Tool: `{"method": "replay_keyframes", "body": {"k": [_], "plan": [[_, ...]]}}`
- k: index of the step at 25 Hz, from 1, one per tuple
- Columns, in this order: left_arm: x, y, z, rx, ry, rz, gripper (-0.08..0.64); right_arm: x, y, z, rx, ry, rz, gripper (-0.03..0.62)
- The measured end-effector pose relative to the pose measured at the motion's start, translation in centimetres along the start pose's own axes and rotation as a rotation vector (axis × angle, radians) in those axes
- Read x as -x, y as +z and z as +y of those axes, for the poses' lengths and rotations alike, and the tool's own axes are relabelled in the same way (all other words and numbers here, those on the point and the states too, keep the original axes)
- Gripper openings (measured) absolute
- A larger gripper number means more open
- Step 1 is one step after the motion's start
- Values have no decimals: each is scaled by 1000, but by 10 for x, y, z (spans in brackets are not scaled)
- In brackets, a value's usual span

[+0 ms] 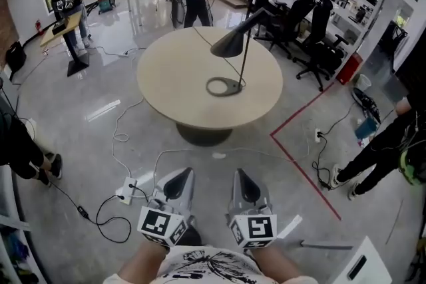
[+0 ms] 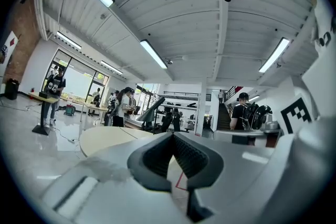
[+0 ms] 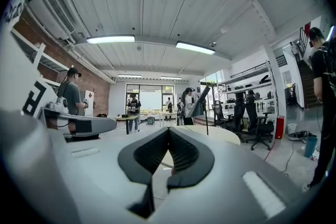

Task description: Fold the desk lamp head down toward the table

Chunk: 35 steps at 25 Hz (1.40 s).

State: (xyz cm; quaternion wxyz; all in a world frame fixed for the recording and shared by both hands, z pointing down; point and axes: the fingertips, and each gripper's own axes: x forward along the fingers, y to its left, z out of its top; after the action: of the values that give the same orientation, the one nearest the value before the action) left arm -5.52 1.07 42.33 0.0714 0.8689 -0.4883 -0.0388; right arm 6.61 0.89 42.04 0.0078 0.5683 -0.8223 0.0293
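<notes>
Your left gripper and right gripper are both closed on nothing. The lamp stands at 12 o'clock on the desk, its hinge indistinct.

Left tongs and right tongs held low, side by side, pointing forward, jaws together on both

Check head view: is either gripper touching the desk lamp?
No: the left gripper and right gripper are over the floor, short of the table where the desk lamp stands.
</notes>
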Motion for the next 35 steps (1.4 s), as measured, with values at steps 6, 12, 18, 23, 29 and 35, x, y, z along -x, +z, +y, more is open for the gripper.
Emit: {"method": "replay_keyframes", "body": {"k": [6, 12, 18, 23, 29, 35], "plan": [[24, -7, -38, -8, 18, -34, 3, 47, -16, -11, 33, -22, 32, 9], [45, -7, -56, -10, 40, -50, 3, 74, -24, -4, 59, 2, 41, 9], [55, -5, -70, -8, 52, -52, 3, 89, -22, -2, 77, 21, 47, 8], [59, -3, -76, -13, 49, -61, 3, 95, -17, -3, 91, 25, 28, 8], [60, -3, -78, -21, 45, -55, 3, 96, -20, -2, 80, 30, 47, 8], [61, -3, -77, -28, 48, -53, 3, 95, -24, -1, 87, 36, 54, 8]]}}
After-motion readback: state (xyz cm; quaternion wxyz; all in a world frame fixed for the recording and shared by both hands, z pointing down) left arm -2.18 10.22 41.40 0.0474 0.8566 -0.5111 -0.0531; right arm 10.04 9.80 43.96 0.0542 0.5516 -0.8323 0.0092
